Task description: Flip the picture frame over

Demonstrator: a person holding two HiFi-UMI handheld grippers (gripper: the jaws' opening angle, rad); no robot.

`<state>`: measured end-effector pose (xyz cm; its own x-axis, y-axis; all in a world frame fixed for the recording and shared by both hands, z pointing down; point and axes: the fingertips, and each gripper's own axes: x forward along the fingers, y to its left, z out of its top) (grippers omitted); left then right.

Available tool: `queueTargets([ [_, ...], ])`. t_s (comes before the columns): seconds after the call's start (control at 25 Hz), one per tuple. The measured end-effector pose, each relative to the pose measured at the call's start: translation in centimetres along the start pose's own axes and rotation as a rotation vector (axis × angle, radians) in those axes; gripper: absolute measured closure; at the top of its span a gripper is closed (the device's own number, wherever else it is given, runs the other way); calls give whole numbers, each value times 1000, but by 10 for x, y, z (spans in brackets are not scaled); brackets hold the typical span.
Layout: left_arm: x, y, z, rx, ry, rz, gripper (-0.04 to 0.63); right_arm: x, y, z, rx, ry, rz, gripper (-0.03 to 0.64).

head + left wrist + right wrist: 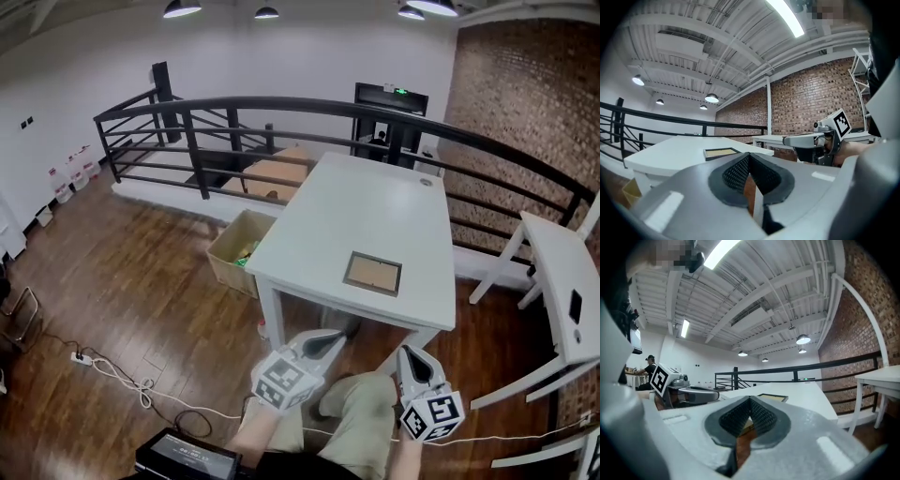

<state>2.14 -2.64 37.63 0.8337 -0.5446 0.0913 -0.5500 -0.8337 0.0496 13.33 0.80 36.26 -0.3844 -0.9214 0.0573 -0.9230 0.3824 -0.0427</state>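
Head view, L to R: power strip (pixel 80 357) w/ white cable on the wood floor at far left. Open box (pixel 239 248) on the floor, just beside the table's (pixel 366 206) left edge. Frame (pixel 372 273) lies flat on the table near the front edge, right of centre, tan panel up inside a dark border. Left gripper (pixel 330 339) hangs just short of the front edge, pointing level at the table; jaws closed tip to tip, nothing between them. Right gripper (pixel 410 354) is beside it, near the front right corner, pads also pressed together and empty. Both are clear of the frame. 2nd white table (pixel 562 272) stands at far right, apart from the first.
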Motion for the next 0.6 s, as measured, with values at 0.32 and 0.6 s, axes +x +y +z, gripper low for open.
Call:
queueTargets([
  [0.32,-78,-56,-7,-24,-15,21,584,-51,77,-5,-33,17,90,627],
  [0.6,-126,-96,-23,-61,1,44,584,-96,115,-14,-40,32,118,626],
])
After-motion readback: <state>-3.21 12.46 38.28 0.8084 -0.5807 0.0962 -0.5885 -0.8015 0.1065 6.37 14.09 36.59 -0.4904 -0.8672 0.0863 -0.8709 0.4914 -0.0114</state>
